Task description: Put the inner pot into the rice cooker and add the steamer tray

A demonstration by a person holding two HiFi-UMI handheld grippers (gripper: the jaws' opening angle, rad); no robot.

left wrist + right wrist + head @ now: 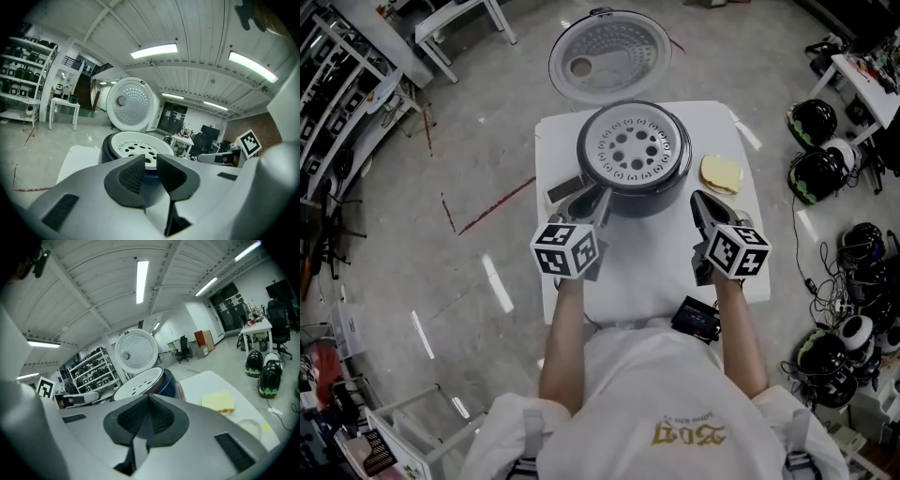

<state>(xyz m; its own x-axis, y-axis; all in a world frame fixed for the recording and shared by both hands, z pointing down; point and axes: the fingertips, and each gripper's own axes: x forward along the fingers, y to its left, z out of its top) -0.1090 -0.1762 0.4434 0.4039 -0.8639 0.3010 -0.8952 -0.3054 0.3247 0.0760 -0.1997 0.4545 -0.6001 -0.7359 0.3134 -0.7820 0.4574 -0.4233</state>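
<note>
The pale floor [412,234] spreads all round, with shelving along its left side and dark helmets [813,122] lying to the right. In the middle stands a white counter [656,272], and on its far part sits the rice cooker [642,202], a dark round body with its lid [609,52] thrown open behind it, the perforated inner face turned up. The steamer tray [633,150], white and pierced with round holes, is seated in the cooker's mouth and covers it. The right gripper view shows a brownish rim just under the tray's edge, but the inner pot itself cannot be made out beneath the tray. The person stands at the near edge of the counter, both forearms stretched forward. The left gripper [591,197] is at the near left of the cooker, close to its wall but apart from it. Its jaws stand slightly apart with nothing between them, so it is released. The right gripper [701,199] is at the near right of the cooker, its jaws clenched together on nothing. A yellow sponge [721,172] lies on the counter just right of the cooker, beyond the right gripper. A small black device [697,319] rests at the counter's near edge, and a dark rectangular piece [563,190] lies left of the cooker.
</note>
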